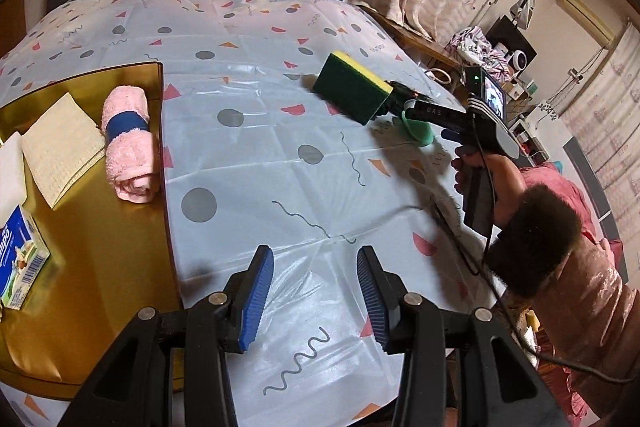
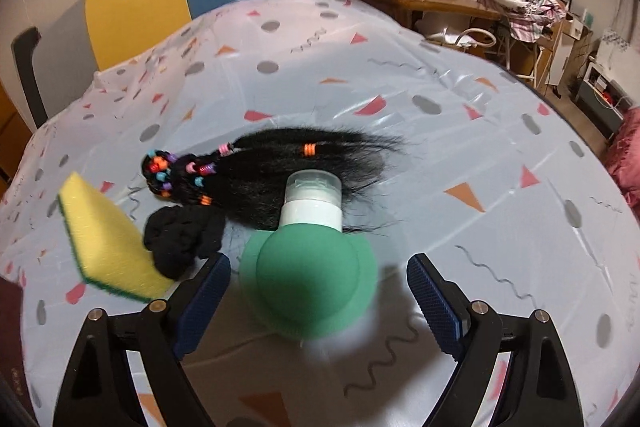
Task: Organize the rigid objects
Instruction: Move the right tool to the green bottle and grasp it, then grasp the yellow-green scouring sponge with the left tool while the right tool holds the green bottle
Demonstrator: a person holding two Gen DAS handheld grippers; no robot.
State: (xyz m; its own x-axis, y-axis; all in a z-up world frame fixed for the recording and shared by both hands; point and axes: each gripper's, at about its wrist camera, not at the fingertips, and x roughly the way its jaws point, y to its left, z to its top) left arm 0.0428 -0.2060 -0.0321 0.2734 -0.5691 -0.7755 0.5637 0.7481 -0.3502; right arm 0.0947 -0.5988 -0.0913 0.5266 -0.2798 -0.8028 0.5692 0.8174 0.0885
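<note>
Right gripper point(image 2: 318, 301) jaws spread, straddling green bottle point(image 2: 310, 279) | left gripper point(image 1: 316, 301) released, empty | centre pads on bottle body, clear of sponge point(image 2: 108, 241), then close.

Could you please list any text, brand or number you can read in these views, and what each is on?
"mpo": partial brand on the blue-and-white carton on the gold tray; smaller print unreadable.
"OAS": faint letters on the right gripper body, uncertain.
Gripper's small screen: too blurred.
</note>
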